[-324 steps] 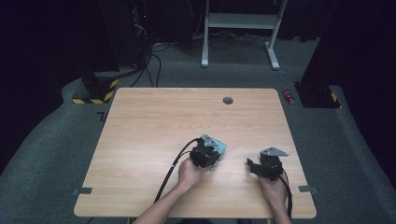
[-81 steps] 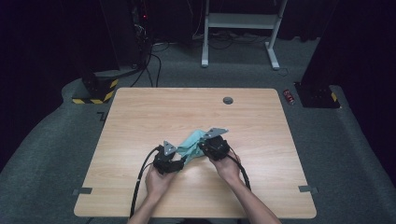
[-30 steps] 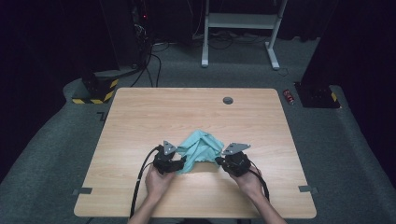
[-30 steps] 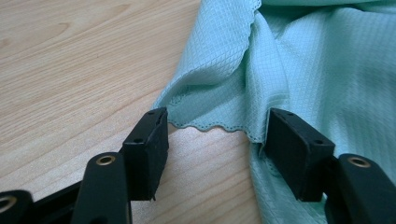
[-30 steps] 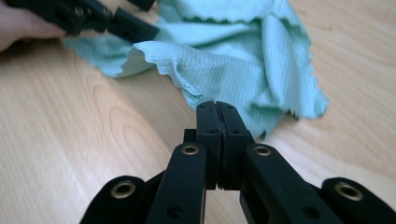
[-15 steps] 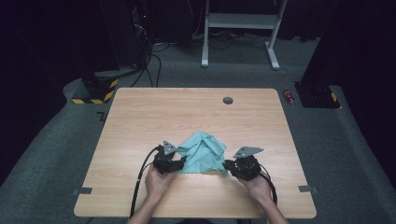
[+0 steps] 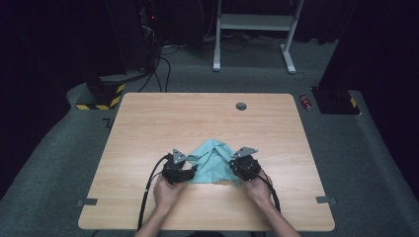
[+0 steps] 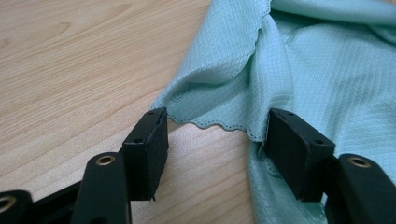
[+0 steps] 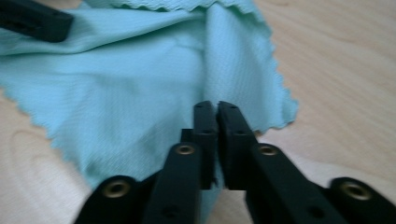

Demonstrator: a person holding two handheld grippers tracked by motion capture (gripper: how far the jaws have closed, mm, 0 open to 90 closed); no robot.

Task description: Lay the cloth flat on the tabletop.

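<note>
Nearest the person, both hands rest on the wooden table [image 7: 148, 128], each with a gripper pointed at the mint-green cloth [image 7: 213, 160] that lies rumpled between them.

The left gripper [image 8: 215, 140] has its jaws spread wide. In the left gripper view the scalloped hem of the cloth [image 8: 299, 65] arches up off the wood just ahead of the gap; the right-hand pad [image 8: 296, 149] lies against a fold of the fabric, the left-hand pad stands on bare wood, and nothing is pinched between them. In the high view this gripper [image 7: 190, 170] sits at the cloth's near-left edge, in the same spot as a second ago and half a second ago.

The right gripper [image 9: 217, 109] has its jaws pressed together; they have just been closing after a brief opening. In the right gripper view the cloth [image 9: 130, 93] runs down to and under the closed tips, so they appear to nip a fold at its near edge, though the pinch itself is hidden by the jaws. In the high view the right gripper [image 7: 237, 168] touches the cloth's right side; half a second ago it stood off to the right, clear of the fabric.

The cloth is a little more bunched than a second ago, with a ridge up the middle. Farther off, a dark round grommet [image 7: 241, 106] sits near the table's far edge.
</note>
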